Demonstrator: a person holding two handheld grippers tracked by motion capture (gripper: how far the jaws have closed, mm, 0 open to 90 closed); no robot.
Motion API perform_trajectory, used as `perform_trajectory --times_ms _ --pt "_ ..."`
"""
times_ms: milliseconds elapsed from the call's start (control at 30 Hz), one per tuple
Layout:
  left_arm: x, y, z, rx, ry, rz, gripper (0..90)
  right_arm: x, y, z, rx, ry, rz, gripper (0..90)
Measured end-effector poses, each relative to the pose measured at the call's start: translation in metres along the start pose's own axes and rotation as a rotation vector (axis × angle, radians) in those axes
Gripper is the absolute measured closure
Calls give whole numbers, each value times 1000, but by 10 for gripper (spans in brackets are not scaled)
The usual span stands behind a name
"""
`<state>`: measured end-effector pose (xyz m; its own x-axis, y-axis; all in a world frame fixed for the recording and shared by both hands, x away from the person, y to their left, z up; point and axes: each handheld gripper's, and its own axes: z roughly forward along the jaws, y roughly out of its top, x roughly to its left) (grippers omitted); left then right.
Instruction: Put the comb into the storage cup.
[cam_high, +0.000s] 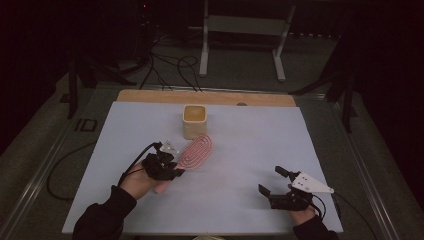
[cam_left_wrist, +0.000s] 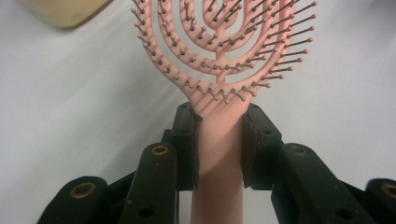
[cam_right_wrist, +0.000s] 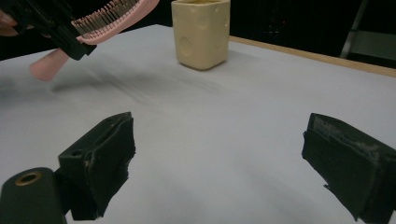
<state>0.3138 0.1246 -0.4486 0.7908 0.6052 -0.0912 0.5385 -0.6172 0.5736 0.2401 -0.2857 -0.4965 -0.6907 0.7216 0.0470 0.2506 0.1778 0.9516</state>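
dim room, dark surroundings, soft shadows, close views slightly blurred

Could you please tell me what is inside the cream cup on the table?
Only the cup's bare inner walls show in the high view; its bottom is hidden by the rim, so nothing can be confirmed inside.

Pink hairbrush is showing concentric looped ribs and brown-tipped bristles. Left hand-held gripper is showing black jaws with brass-coloured rivets. Beyond it, the cream cup is showing round dimples. Tabletop is showing pale grey-white with a wooden far edge.
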Motion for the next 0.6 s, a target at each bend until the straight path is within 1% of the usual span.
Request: perform_trajectory --times_ms 33,67,133,200,233,300,333,367,400,433,467,500,533,600 --pt "0 0 0 0 0 0 709 0 0 0 0 0 0 89" --pt "-1 0 1 -12 -4 9 709 0 0 1 2 1 2 89" --pt "-3 1 2 -43 0 14 708 0 0 1 2 0 -4 89" --pt "-3 1 2 -50 -4 12 708 0 0 1 1 2 -2 89" --pt "-4 1 1 -60 5 12 708 0 0 1 1 2 -2 89" --pt "-3 0 1 -72 0 0 708 0 -1 1 3 2 5 89" --pt "-4 0 2 -83 14 -1 708 0 -1 1 0 3 2 89" --pt "-5 -1 3 -94 10 0 708 0 -1 1 0 3 3 89" --pt "-5 -1 3 -94 10 0 708 0 -1 1 0 4 4 89" --pt "-5 -3 3 -107 10 -15 708 0 -1 1 0 4 4 89" --pt "-6 -4 4 -117 16 -20 709 0 -1 1 2 4 3 89" --pt "-6 -4 4 -117 16 -20 708 0 0 1 0 5 0 89" --pt "-6 -6 5 -132 17 -35 708 0 0 1 -1 5 -1 89" --pt "-8 -9 5 -153 23 -44 709 0 -1 1 -1 5 3 89"
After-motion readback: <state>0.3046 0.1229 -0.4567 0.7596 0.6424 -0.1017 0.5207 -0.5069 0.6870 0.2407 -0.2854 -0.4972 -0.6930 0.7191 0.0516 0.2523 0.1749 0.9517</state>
